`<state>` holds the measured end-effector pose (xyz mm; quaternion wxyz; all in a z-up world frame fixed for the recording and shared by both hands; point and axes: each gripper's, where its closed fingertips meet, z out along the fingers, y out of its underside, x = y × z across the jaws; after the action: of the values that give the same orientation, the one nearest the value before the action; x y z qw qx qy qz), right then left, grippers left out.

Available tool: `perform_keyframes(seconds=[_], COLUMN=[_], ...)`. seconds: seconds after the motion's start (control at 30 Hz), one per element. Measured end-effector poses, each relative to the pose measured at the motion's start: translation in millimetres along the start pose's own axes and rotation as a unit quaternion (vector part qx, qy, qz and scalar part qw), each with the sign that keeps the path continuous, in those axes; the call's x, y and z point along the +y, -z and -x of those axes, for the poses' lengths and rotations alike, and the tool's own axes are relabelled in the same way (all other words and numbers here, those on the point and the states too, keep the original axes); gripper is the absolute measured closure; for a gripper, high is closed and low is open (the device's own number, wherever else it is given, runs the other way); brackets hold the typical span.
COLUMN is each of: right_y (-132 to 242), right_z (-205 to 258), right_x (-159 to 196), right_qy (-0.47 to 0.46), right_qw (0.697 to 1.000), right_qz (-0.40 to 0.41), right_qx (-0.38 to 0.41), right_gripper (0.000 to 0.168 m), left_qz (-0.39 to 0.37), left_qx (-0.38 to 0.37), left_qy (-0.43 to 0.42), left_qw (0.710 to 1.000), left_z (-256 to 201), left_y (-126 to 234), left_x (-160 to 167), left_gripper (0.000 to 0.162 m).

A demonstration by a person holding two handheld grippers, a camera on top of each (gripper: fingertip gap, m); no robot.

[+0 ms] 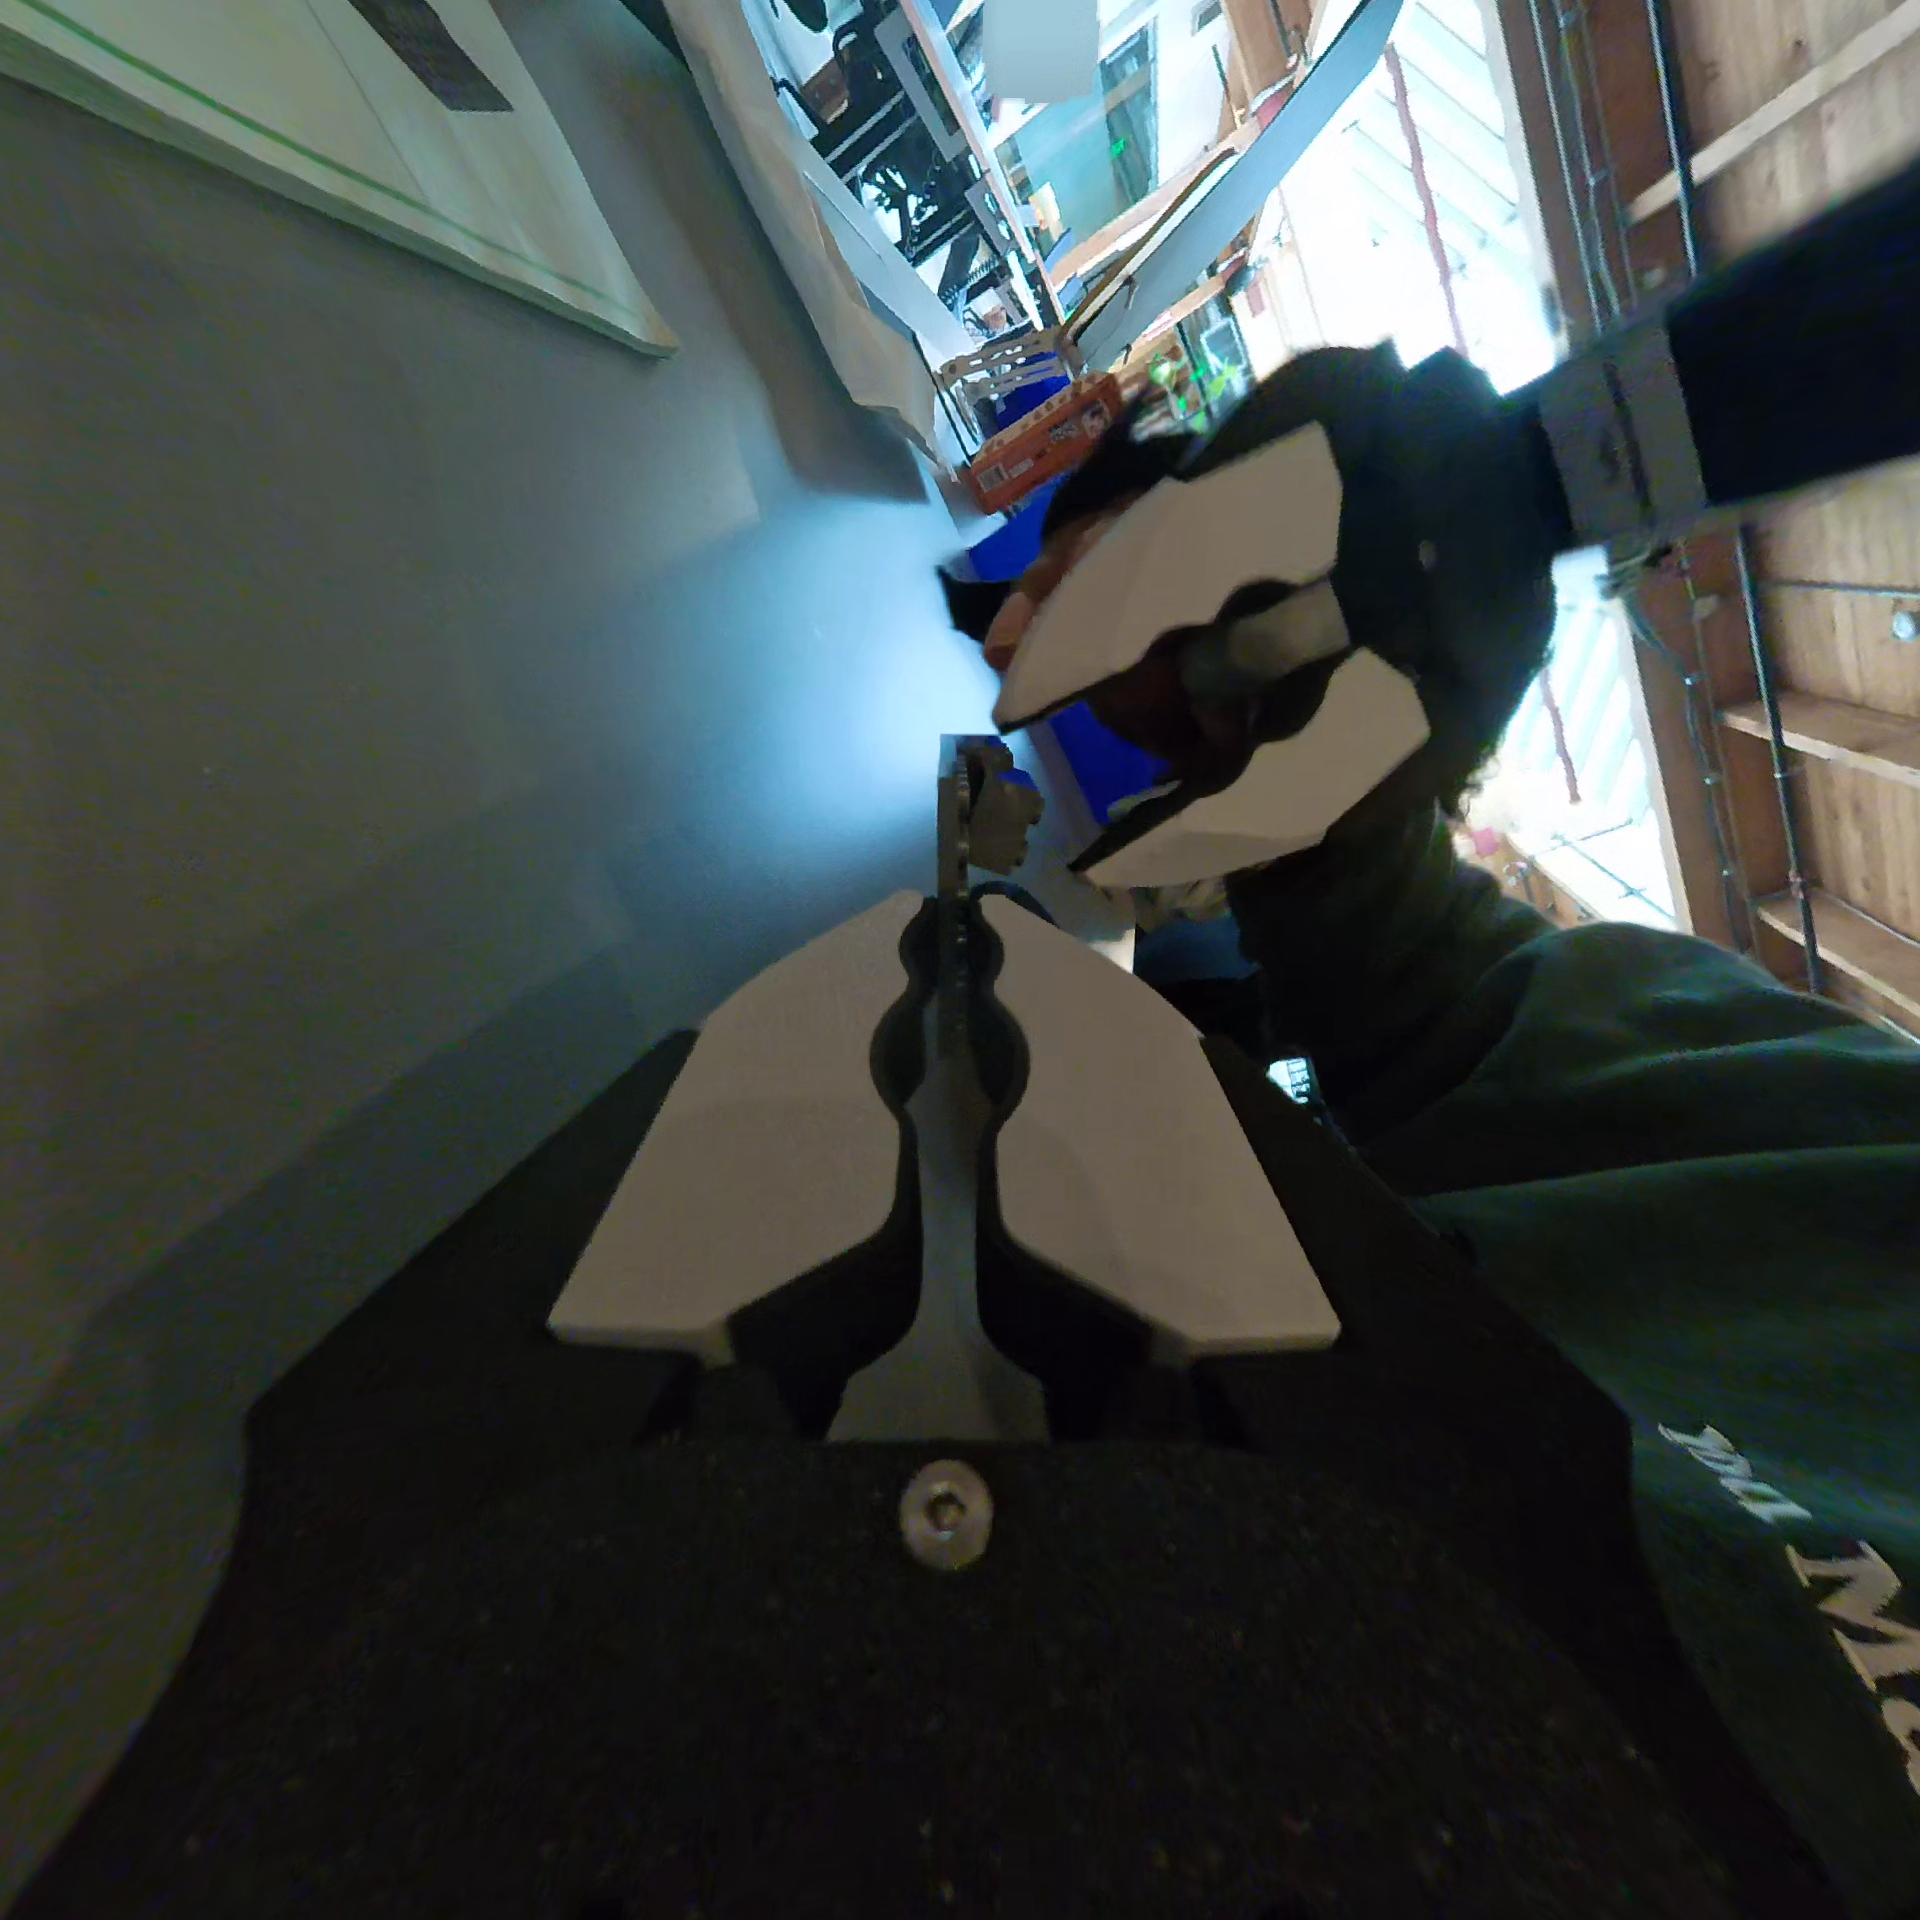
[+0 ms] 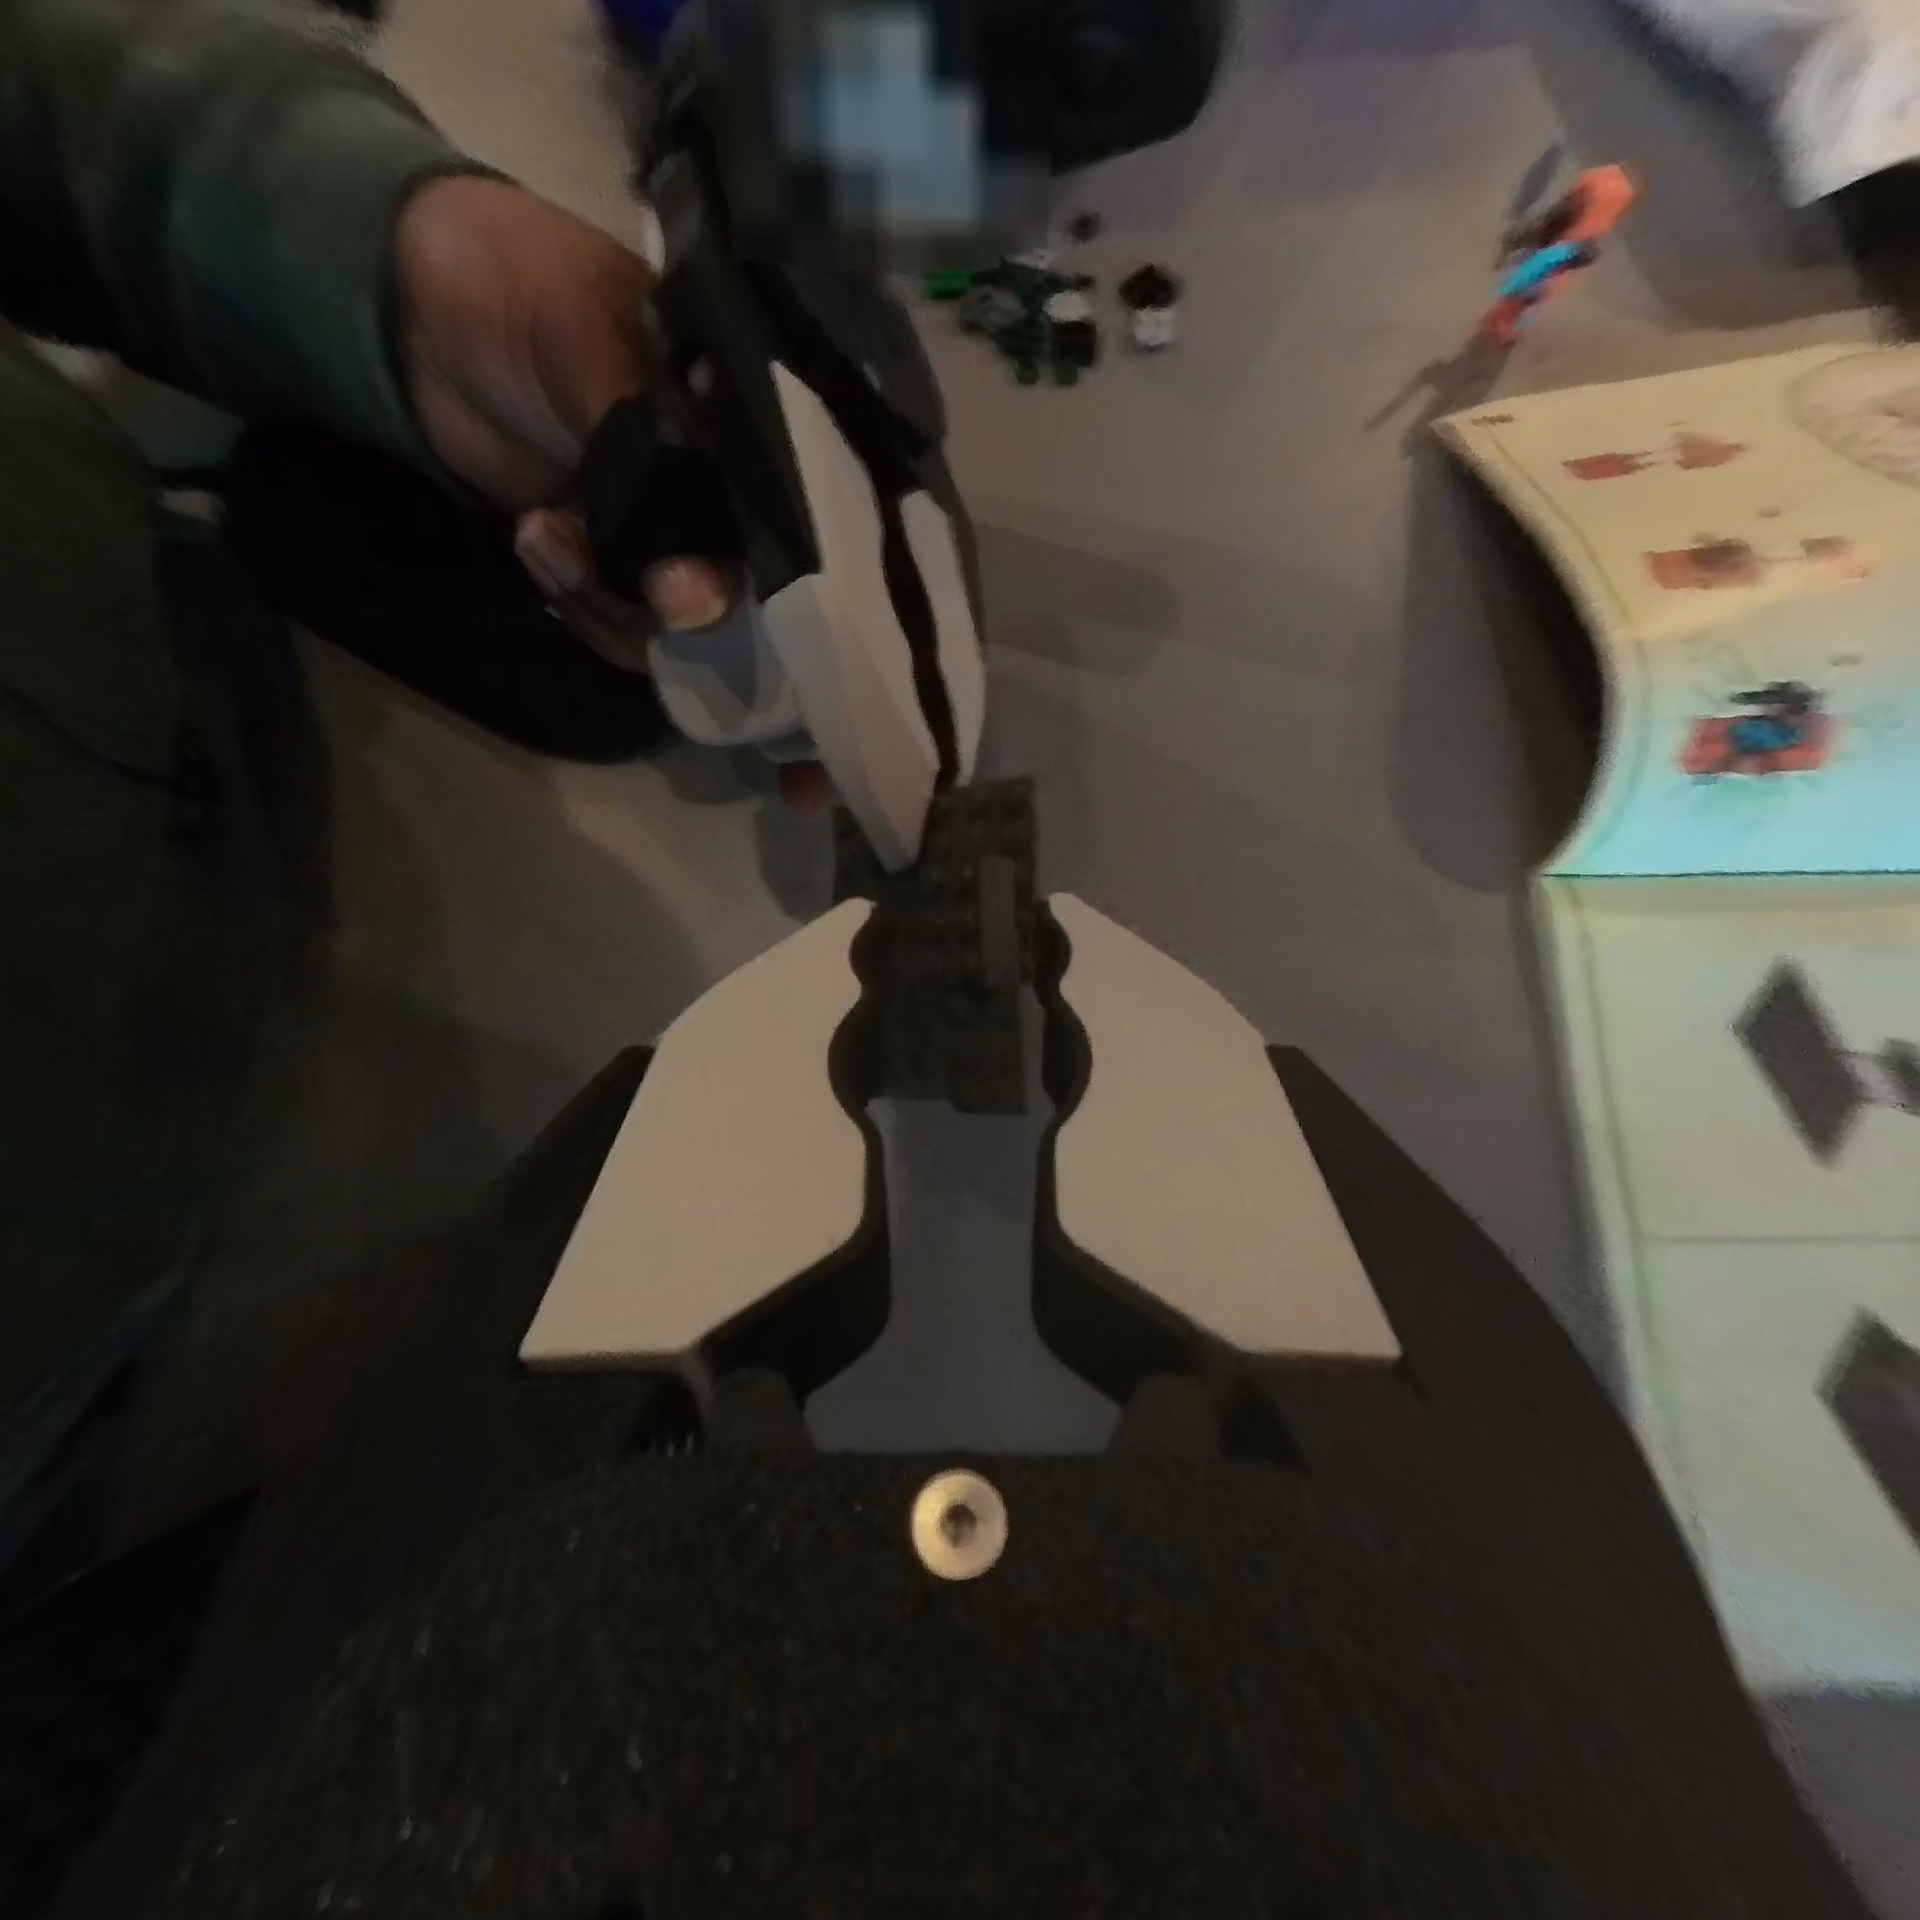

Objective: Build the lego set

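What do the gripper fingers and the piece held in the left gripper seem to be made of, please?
Fingers: matte white plastic, probably printed; smooth and even. Piece in the left gripper: likely grey hard plastic, a thin studded plate seen edge-on.

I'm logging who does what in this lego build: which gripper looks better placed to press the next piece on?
Probably the right gripper: it holds a dark piece, while the left gripper steadies the thin plate.

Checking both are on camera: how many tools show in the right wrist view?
2. The right tool fills the bottom-centre foreground; the left tool, held in a hand, reaches in from the upper left. None appears hidden.
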<state>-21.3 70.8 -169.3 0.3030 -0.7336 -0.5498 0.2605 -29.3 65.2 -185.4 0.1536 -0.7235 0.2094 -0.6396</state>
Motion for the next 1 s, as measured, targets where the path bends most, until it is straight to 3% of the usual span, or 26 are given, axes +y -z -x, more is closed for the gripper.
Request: perform_keyframes(seconds=[0.17,0.37,0.73,1.0], right_y=[-6,-15,-8,-7], right_z=[-5,6,17,23], right_x=[12,11,12,10], right_qy=[-0.058,-0.092,-0.114,-0.097], right_qw=[0.990,0.965,0.934,0.933], right_qz=[0.034,0.059,0.070,0.057], right_qx=[-0.121,-0.238,-0.331,-0.341], right_gripper=[0.129,0.137,0.149,0.151], left_qz=[0.008,0.010,0.023,0.022], left_qx=[0.000,-0.002,-0.009,-0.011], left_qy=[-0.009,-0.016,-0.063,-0.096], left_qw=[1.000,1.000,0.998,0.995], left_z=[-1,-2,-8,-12], left_y=[-2,-2,-5,-2], left_x=[2,4,10,12], left_gripper=[0.157,0.157,0.158,0.157])
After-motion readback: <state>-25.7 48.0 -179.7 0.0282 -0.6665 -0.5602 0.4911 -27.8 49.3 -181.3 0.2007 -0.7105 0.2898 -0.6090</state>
